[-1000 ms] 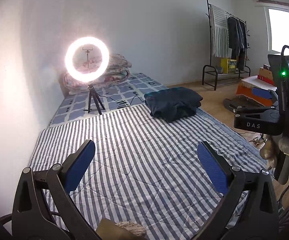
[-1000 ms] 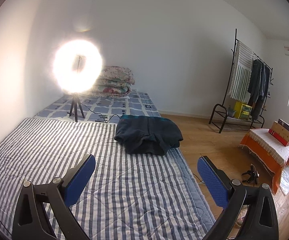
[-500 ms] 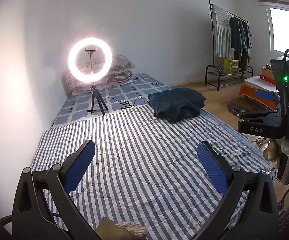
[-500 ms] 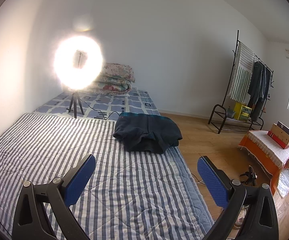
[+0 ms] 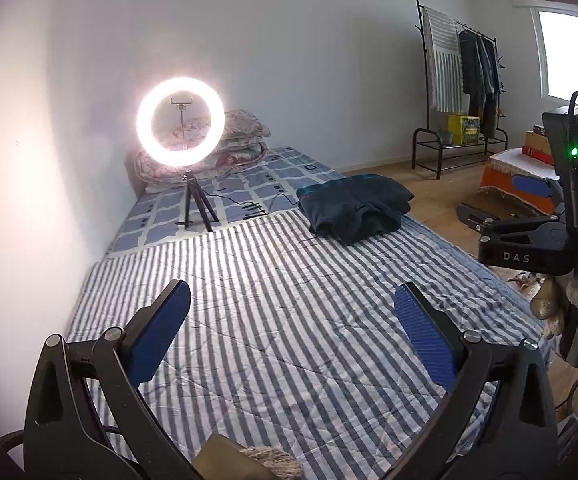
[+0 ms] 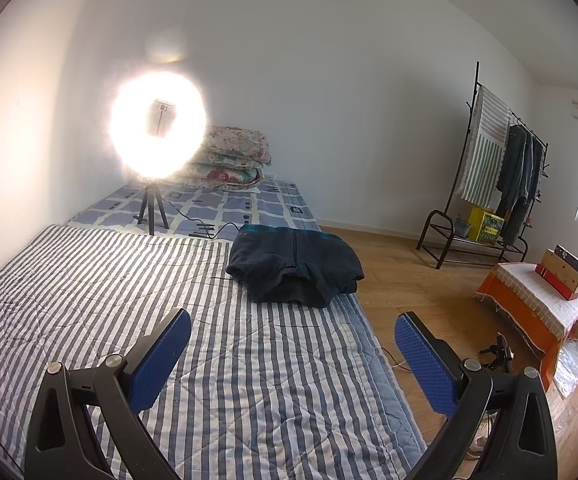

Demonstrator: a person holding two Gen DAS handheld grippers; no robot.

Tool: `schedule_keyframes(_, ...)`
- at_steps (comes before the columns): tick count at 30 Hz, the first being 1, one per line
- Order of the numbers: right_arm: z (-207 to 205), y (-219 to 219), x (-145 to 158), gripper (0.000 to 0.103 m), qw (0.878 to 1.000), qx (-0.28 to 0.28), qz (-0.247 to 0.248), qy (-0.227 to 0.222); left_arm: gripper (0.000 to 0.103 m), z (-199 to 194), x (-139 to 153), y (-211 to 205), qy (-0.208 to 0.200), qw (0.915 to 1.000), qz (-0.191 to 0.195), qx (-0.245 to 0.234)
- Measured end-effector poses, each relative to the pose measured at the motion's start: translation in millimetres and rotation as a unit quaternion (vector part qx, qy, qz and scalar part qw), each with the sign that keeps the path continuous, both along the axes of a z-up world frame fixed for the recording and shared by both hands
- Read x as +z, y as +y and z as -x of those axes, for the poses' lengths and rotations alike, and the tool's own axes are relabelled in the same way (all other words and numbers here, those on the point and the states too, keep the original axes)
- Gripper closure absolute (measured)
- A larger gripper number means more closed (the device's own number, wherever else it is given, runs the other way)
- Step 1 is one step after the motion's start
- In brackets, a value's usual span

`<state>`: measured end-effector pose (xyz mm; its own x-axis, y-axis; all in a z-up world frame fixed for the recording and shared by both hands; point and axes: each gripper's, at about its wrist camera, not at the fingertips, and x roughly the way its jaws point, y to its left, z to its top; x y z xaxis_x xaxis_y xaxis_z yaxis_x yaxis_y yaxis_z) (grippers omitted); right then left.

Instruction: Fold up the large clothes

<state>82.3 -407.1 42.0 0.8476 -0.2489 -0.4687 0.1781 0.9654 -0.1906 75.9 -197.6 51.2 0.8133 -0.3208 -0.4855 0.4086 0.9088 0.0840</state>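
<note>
**Striped bed, folded clothes sitting way out front**

Striped quilt (image 5: 289,320) is covering the bed under both tools. Left hand-held gripper (image 5: 291,334) is hovering over it, jaws spread wide, gripping nothing. Right hand-held gripper (image 6: 293,354) is doing the same near the bed's right edge. Dark folded garment (image 6: 295,266) is lying well ahead of both, right of the glowing ring light (image 5: 181,126).
</note>
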Motion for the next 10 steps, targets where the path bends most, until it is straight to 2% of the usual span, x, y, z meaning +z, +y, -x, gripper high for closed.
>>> schedule_keyframes(10, -0.5, -0.5, -2.3, 0.000, 1.000, 0.004, -0.002, 0.002, 0.000, 3.9, -2.4, -1.3, -0.009, 0.9999, -0.008, 0.008)
